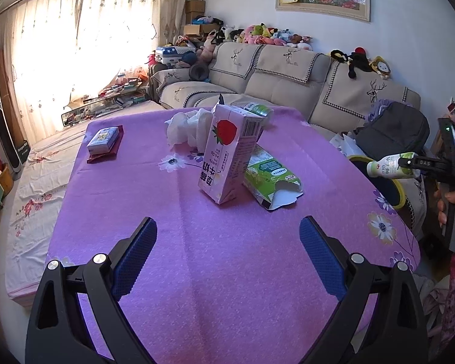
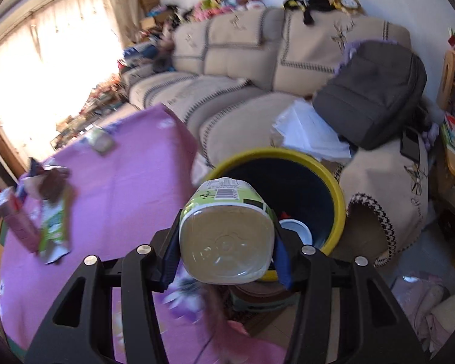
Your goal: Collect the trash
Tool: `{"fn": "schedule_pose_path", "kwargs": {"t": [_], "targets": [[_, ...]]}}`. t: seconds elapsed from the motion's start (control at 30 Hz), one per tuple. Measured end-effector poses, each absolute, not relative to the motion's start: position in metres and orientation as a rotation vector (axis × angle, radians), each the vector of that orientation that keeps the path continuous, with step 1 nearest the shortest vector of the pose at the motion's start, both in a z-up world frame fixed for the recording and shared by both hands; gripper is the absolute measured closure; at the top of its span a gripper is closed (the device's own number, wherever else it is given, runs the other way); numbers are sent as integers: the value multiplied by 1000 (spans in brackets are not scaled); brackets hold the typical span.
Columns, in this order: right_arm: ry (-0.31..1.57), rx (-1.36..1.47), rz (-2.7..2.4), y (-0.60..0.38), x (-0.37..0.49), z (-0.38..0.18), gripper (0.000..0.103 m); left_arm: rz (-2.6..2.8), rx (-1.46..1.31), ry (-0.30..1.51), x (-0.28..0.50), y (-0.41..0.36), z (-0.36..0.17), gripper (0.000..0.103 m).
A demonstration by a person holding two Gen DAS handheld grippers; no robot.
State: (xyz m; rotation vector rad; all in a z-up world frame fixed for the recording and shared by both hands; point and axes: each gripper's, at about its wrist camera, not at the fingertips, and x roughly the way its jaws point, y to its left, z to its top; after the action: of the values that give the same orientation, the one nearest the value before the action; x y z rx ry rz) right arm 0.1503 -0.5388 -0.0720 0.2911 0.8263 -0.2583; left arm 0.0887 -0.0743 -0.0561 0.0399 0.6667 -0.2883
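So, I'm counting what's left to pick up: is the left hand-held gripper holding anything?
No, the left hand-held gripper is open and empty over the purple tablecloth, short of the pink strawberry milk carton.

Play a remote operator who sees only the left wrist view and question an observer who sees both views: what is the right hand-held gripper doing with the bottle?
Operator: I see the right hand-held gripper at my frame's edge, gripping a bottle. What lies ahead of it?
Observer: A yellow-rimmed bin, open, beside the sofa; the bottle points toward its mouth.
Operator: Is the grip secure?
Observer: The blue pads press both sides of the bottle near its base.
Operator: Is the bin empty?
Observer: No, a white round item lies inside.
Operator: My left hand-held gripper?
Observer: Open above the purple tablecloth, short of the pink carton.
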Motion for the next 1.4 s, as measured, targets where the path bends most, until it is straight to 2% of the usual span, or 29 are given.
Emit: {"fn": "schedule_pose_path", "kwargs": {"t": [0.3, 0.47, 0.77, 1.07, 1.4], "targets": [[1004, 306, -283, -570, 220, -141, 54, -296, 57, 691, 101, -86, -61, 9], [1037, 309, -289, -572, 228, -154, 53, -308, 56, 714, 109, -87, -67, 9], [923, 313, -304, -565, 188, -123, 42, -346, 123, 710, 125, -90, -71, 9], [853, 340, -249, -544, 143, -102, 41, -465, 239, 703, 175, -93, -73, 9], [852, 327, -195, -520, 141, -96, 40, -581, 263, 711, 234, -93, -75, 9]]}}
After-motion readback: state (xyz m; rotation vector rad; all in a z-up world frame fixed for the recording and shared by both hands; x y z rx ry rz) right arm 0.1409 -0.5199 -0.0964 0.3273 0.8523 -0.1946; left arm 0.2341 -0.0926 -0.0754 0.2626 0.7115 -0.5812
